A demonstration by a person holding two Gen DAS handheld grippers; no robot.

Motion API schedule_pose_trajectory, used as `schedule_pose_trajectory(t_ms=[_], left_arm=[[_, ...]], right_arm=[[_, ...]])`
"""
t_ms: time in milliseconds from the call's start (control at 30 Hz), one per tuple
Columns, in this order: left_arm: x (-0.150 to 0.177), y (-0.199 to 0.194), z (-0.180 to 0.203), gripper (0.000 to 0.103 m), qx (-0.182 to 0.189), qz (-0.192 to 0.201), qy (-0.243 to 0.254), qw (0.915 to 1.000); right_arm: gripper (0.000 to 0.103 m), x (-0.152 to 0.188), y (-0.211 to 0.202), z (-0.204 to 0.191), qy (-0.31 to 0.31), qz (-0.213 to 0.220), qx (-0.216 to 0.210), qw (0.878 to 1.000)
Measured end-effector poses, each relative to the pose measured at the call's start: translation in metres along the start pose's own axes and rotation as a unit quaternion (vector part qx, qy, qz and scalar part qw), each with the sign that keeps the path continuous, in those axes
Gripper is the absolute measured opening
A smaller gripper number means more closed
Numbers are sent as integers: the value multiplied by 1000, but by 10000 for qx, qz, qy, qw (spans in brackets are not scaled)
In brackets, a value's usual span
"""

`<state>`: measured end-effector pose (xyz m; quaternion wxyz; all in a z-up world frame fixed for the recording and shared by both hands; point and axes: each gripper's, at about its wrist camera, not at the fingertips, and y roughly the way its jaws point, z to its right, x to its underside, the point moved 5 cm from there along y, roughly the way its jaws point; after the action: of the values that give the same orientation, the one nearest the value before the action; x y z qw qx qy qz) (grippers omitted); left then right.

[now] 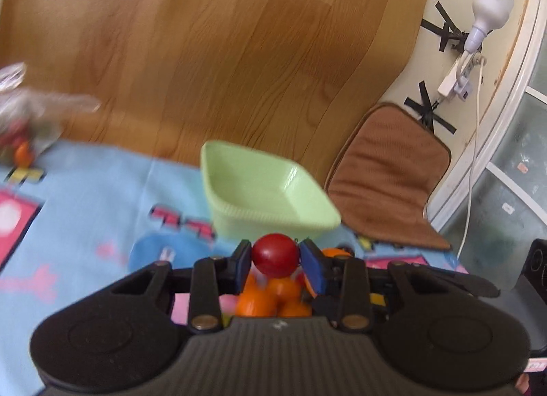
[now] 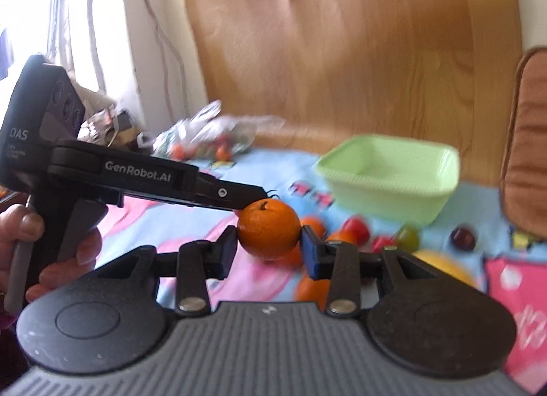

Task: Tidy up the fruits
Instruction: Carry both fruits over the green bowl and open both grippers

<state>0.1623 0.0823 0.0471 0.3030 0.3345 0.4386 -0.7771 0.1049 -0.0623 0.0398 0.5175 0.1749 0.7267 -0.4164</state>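
My left claw [image 1: 275, 256] grips a red tomato [image 1: 275, 254] between its pads, just short of the green basin [image 1: 270, 190]. My right claw [image 2: 269, 245] clamps an orange [image 2: 269, 227] above the loose fruit pile [image 2: 345, 235].

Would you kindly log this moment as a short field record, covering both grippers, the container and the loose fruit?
left gripper: shut on red fruit
right gripper: shut on orange
green tub: empty, on blue cloth
loose fruit: scattered before the tub
plastic bag: at cloth's far edge, fruit inside
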Motion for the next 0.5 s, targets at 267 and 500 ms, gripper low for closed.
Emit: schedule_pose_trajectory(t_ms=[267, 500], left_arm=[[-44, 126, -6, 32, -284, -452, -24, 9986], [-34, 159, -7, 38, -464, -716, 29, 9963]], right_arm=[[43, -34, 78, 119, 523, -561, 869, 9933], [44, -29, 95, 130, 198, -734, 828, 9937]])
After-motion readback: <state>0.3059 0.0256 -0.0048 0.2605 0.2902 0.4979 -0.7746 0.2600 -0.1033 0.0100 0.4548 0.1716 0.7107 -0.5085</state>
